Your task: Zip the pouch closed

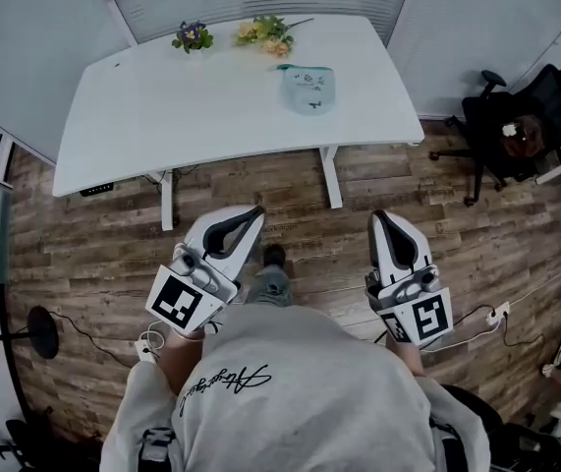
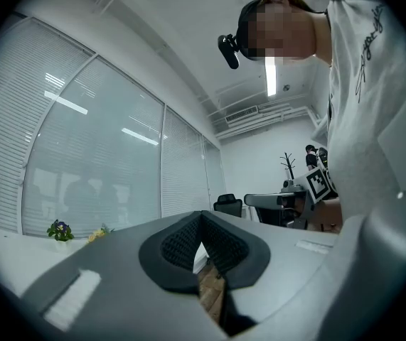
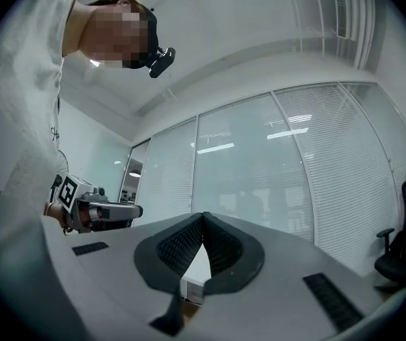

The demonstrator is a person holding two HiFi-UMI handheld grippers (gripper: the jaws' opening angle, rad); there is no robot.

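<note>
Left gripper [image 1: 257, 210]: jaws were together, pads meeting at the tips, with nothing between them. The left gripper view showed only wooden floor through the gap below the closed pads.

Right gripper [image 1: 378, 215]: jaws were likewise together and empty. Its own view showed the pads closed at the tips, with a sliver of white table edge visible beneath them.

Both grippers were held in front of the person's grey sweatshirt [image 1: 290, 391], side by side and well apart, each pointing forward toward the table [image 1: 142, 116]. Neither was over the table; both hung above the wooden floor [image 1: 93, 244] short of its near edge.

The pouch [image 1: 309, 88], pale blue-green, lay flat on the table well ahead of both grippers, roughly between the lines along which they pointed, and untouched by either. Whether its zip was open or closed could not be told at that range.

Beyond the pouch, farther from the grippers, lay a sprig of yellow flowers [image 1: 265, 33], with a small bunch of purple flowers [image 1: 193, 35] further left, ahead of the left gripper. A black office chair [image 1: 526, 116] stood ahead and well right of the right gripper, clear of the table.
</note>
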